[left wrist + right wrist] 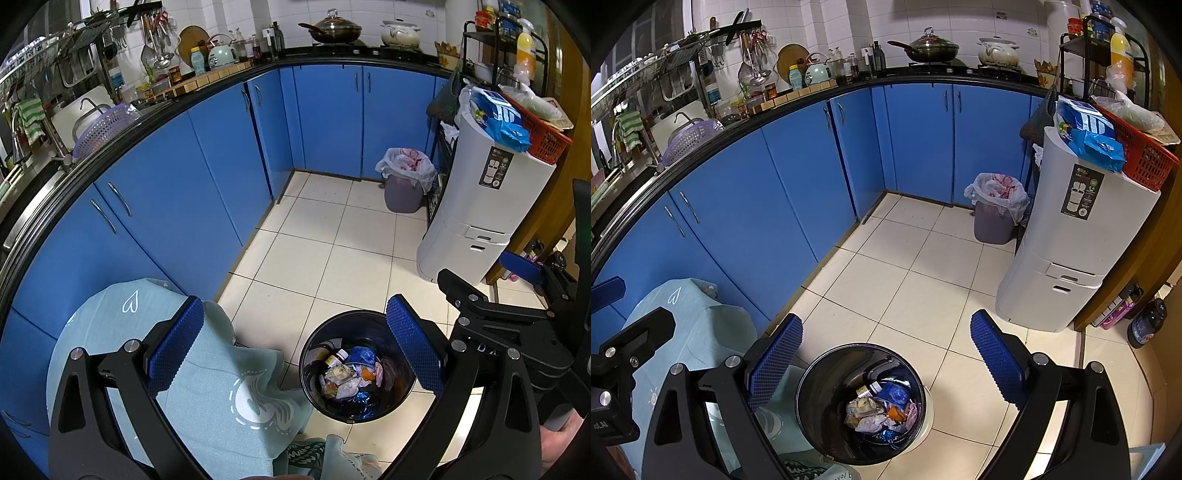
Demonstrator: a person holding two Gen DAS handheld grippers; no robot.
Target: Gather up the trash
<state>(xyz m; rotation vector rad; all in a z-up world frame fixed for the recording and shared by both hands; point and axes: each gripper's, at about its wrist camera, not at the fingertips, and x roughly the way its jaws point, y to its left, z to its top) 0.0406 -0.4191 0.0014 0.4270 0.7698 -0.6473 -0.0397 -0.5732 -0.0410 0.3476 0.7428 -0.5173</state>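
A black round trash bin (314,354) stands on the tiled floor below both grippers; it also shows in the right wrist view (820,391). Inside lie crumpled paper, wrappers and a small bottle (351,376), also seen in the right wrist view (882,406). My left gripper (295,354) is open and empty above the bin's left side. My right gripper (886,362) is open and empty above the bin. The right gripper also shows at the right edge of the left wrist view (491,291).
A light teal cloth (207,376) covers something low beside the bin on the left. Blue cabinets (177,192) run along the left and back. A white tall appliance (480,206) and a bag-lined purple bin (404,184) stand at the right.
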